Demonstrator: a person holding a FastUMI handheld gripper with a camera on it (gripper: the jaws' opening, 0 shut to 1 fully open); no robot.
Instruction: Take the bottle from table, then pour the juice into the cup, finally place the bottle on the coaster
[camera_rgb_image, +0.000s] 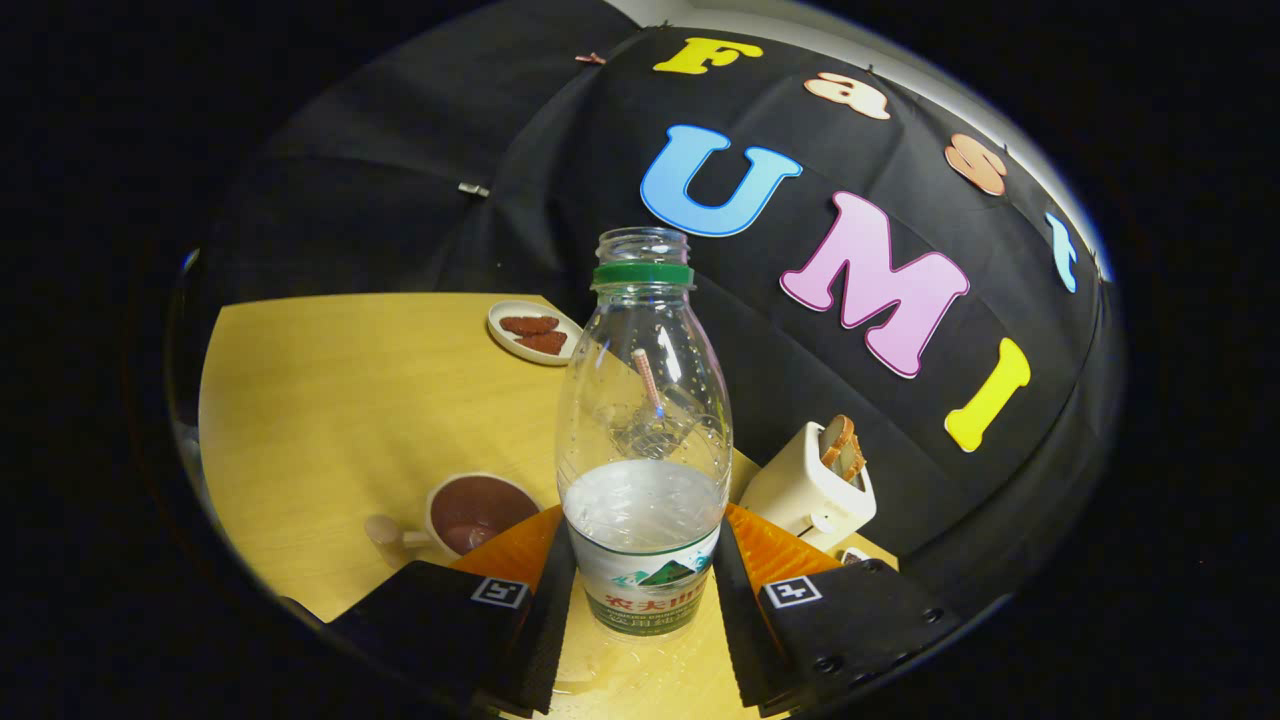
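Note:
A clear plastic bottle (643, 400) with a green neck ring and no cap stands upright between my fingers. It holds clear liquid in its lower part, up to just above the label. My gripper (642, 565) is shut on the bottle, with both fingers pressing on its labelled base. A cup (478, 512) with a dark brown inside and a handle sits on the yellow table (340, 400), just left of my left finger. I cannot tell whether the bottle's base rests on the table or hangs just above it.
A white toaster (812, 488) with bread slices in its slot stands close on the right, against the booth's black wall. A small white plate (534, 332) with brown biscuits lies beyond the bottle at the table's far edge. Through the bottle shows a small striped stick.

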